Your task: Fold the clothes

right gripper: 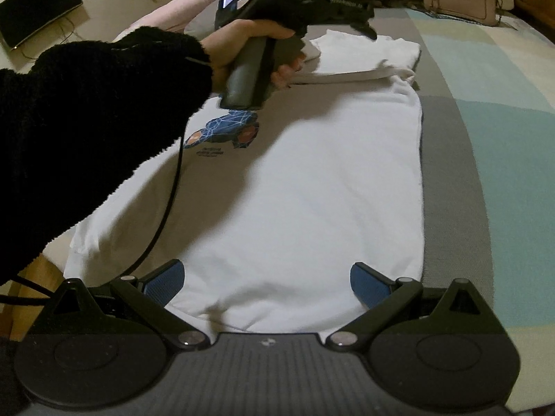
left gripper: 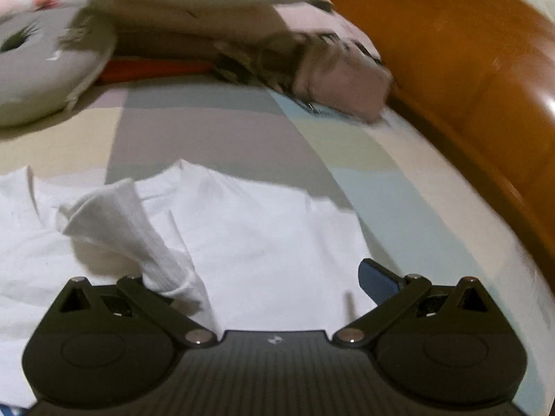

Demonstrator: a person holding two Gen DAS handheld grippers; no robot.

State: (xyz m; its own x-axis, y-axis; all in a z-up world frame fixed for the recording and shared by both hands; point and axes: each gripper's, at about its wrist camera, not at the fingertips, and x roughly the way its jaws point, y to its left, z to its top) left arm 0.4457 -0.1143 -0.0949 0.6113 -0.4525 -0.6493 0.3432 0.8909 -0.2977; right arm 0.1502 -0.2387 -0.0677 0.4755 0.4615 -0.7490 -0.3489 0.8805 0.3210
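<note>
A white T-shirt (right gripper: pixel 312 187) with a blue print (right gripper: pixel 225 128) lies flat along the bed, its far end folded over itself. My right gripper (right gripper: pixel 267 282) is open over the near hem, one blue pad on each side and nothing held. In the left wrist view my left gripper (left gripper: pixel 267 277) stands wide open above the shirt (left gripper: pixel 263 235). A ribbed white fold of cloth (left gripper: pixel 114 215) drapes over and hides its left finger; only the right pad (left gripper: pixel 378 280) shows. A hand in a black fuzzy sleeve (right gripper: pixel 86 121) holds the left gripper's handle (right gripper: pixel 249 66).
The bed has a pastel checked sheet (left gripper: pixel 208 128). A round grey cushion (left gripper: pixel 34 69) sits at the far left, a pink handbag (left gripper: pixel 340 79) at the far edge by the orange wooden bed frame (left gripper: pixel 468 69). A black cable (right gripper: pixel 166 208) trails across the shirt.
</note>
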